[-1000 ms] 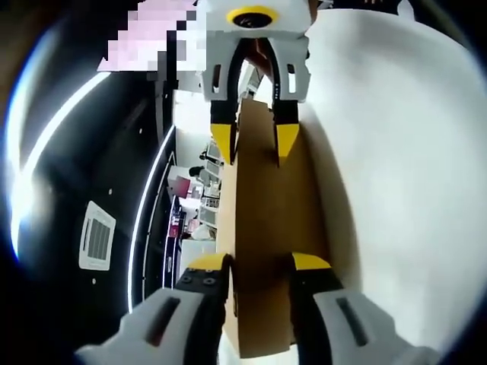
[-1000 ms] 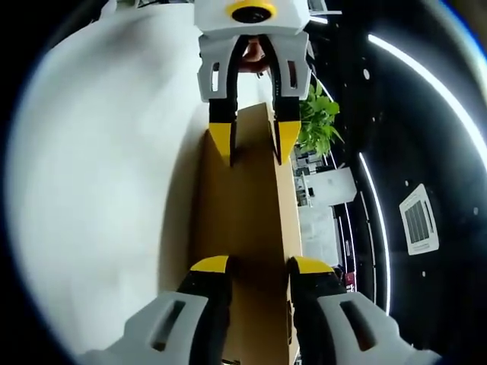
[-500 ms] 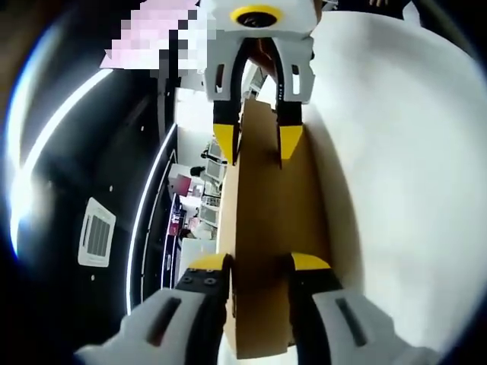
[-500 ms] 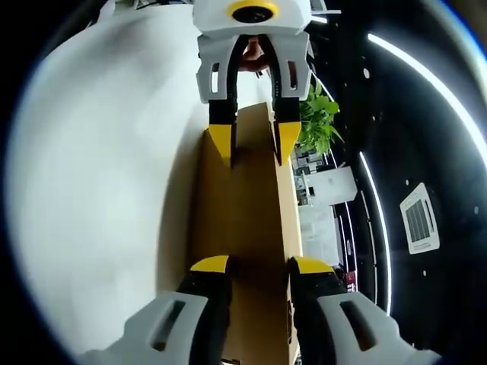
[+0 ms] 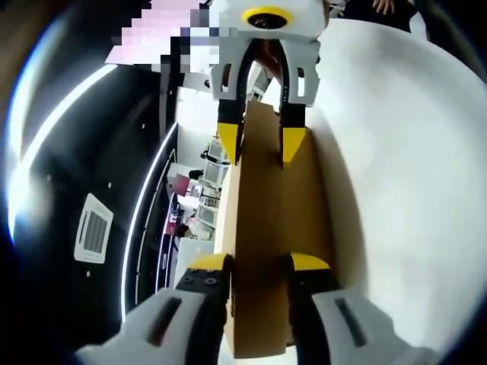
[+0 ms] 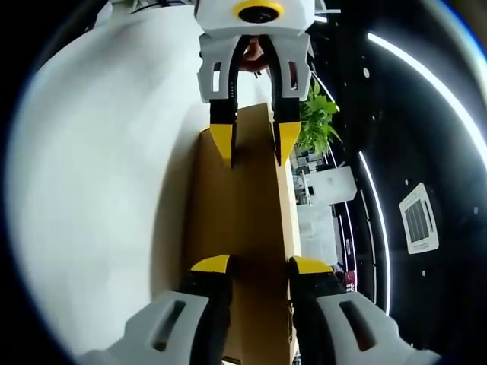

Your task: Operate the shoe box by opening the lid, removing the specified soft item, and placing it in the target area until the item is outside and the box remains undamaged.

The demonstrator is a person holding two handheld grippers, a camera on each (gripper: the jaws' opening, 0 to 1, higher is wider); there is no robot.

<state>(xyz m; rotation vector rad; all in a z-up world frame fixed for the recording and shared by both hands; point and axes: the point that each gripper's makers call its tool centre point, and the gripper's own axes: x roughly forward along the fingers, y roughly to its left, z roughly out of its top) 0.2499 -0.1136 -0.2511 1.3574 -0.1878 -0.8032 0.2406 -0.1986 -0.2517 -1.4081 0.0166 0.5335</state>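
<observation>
My left claw [image 5: 259, 265] grips one end of the brown cardboard shoe box lid [image 5: 266, 228], its yellow-tipped jaws pressed on either side of the panel. My right claw [image 6: 257, 265] clamps the opposite end the same way, and each claw faces the other across the lid. The lid stands above the white bench [image 6: 99, 175]. A green plant [image 6: 316, 118] sits beyond.

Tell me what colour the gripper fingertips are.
Yellow fingertips on black jaws, clearest in the right gripper view, clamping the brown cardboard lid.
</observation>
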